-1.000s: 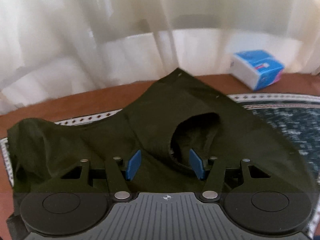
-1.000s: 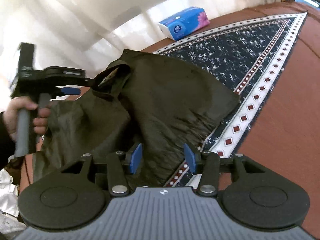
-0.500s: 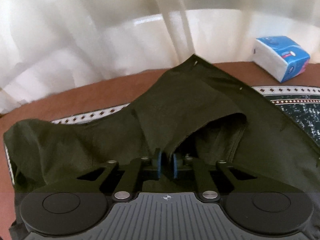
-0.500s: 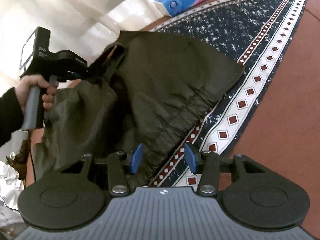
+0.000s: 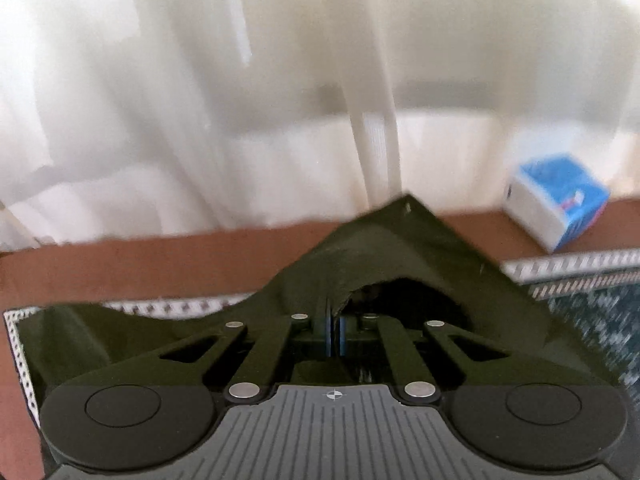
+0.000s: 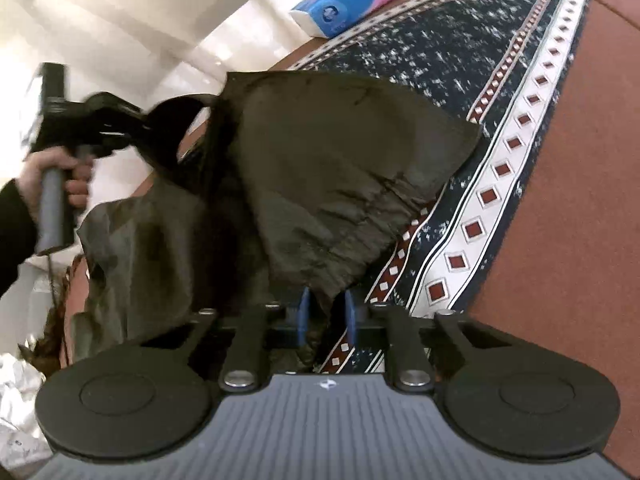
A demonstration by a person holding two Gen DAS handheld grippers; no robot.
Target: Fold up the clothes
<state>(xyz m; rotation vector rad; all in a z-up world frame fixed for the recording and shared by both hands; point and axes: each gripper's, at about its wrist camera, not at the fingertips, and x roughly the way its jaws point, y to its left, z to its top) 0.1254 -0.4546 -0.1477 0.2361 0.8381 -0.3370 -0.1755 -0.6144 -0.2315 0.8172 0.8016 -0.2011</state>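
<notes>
A dark olive garment (image 6: 320,168) lies partly lifted over a patterned rug (image 6: 460,40). In the left wrist view the garment (image 5: 400,248) rises to a peak in front of the fingers. My left gripper (image 5: 334,330) is shut on the garment's neck edge and lifts it; it also shows in the right wrist view (image 6: 132,124), held by a hand. My right gripper (image 6: 325,312) has its blue fingers (image 6: 304,314) close on either side of the garment's lower corner, with a narrow gap still showing.
A blue and white tissue pack (image 6: 344,0) sits at the rug's far end, also in the left wrist view (image 5: 556,200). Brown floor (image 6: 580,200) lies right of the rug. White curtains (image 5: 240,100) hang behind. Crumpled white material (image 6: 16,400) lies at the lower left.
My left gripper closed on the neck edge and lifted it up. My right gripper moved in to the garment's lower corner and its fingers closed around it.
</notes>
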